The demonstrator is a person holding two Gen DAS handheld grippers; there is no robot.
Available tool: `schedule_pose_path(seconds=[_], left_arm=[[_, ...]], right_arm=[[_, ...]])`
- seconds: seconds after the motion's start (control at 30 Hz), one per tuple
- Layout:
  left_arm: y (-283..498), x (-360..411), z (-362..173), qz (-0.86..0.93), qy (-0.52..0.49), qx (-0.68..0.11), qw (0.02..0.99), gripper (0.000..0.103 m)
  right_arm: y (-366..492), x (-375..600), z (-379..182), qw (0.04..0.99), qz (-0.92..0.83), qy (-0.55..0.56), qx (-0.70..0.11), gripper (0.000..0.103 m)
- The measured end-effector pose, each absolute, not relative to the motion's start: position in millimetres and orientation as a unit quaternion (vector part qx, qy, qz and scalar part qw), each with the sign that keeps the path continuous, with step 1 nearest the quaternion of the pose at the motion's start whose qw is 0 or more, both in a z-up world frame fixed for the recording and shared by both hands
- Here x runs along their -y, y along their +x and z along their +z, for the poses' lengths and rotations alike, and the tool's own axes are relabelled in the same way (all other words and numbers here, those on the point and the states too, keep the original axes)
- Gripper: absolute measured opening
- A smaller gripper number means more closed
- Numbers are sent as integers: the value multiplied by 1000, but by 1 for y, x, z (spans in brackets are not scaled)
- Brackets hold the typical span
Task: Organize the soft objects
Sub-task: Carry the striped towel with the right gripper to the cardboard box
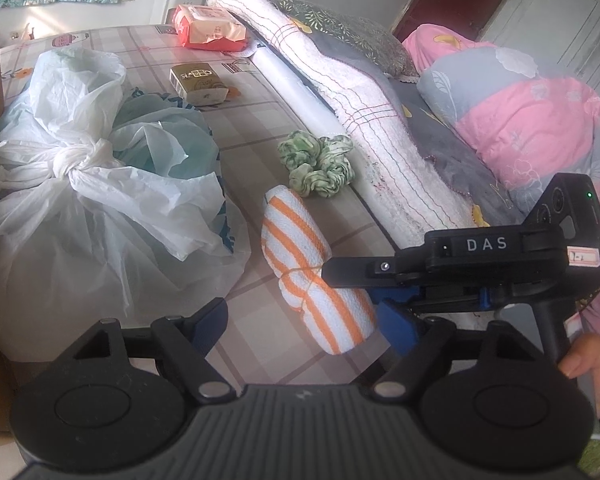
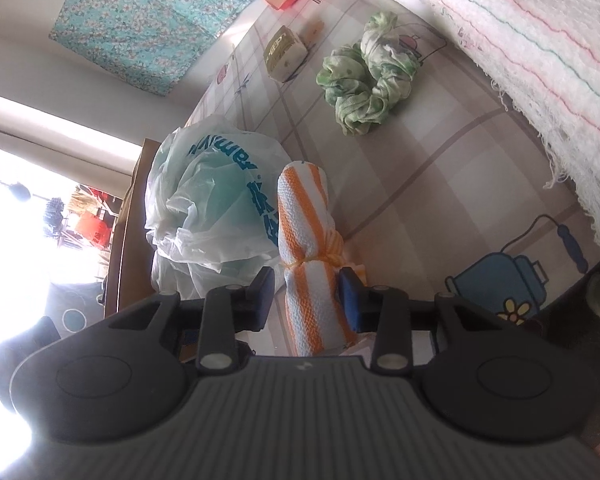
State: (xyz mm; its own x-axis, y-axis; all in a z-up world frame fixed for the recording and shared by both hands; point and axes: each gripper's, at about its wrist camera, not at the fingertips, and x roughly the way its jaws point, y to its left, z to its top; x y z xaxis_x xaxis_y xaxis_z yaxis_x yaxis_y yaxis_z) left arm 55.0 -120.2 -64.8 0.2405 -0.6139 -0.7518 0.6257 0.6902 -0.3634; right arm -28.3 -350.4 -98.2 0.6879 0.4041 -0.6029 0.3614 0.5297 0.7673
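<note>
**Striped towel roll sits between the right claw's pads, grip not closed**

The orange-and-white towel roll [image 2: 312, 256], tied round its middle with a thin band, lies on the checked table [image 2: 440, 184], just beside a knotted white plastic bag [image 2: 204, 204]. The right claw [image 2: 306, 300] straddles the roll near the band: its right pad looks to be touching the cloth, while the left pad stands a little clear, so the jaws are narrow but not pressing from both sides. The left claw [image 1: 300, 326] hovers wide and empty near the roll's lower end. A twisted green cloth [image 2: 364, 76] rests farther up the table, apart from the roll and near the fringed white blanket [image 2: 540, 60] along the edge.

By my reading, the roll is either being set down or about to be gripped; the pictures alone do not settle which. If it is to be moved, the next move calls for both pads to meet the cloth squarely. The green cloth looks like the next soft thing to sort.
</note>
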Motion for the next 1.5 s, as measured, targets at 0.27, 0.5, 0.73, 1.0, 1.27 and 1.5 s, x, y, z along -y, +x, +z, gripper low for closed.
schedule_pose_path(seconds=[0.27,0.5,0.73,1.0,1.27,1.5], left_arm=[[55,132,-68,-403,27,-477,781,83],[55,144,-72,-397,60,-475,783,83],[63,145,-80,-373,66,-491,784,74],[69,144,-88,-362,70,-503,782,45],[58,142,-80,-383,72,-482,784,45],[45,133,-64,-399,74,-451,795,44]], right_arm=[[-34,354,-100,773,33,499,-390,47],[-37,361,-99,778,19,501,-378,48],[-27,358,-113,773,15,504,-386,48],[-13,343,-126,763,31,509,-396,42],[-16,334,-113,779,43,493,-385,29],[-25,327,-91,797,47,474,-371,28]])
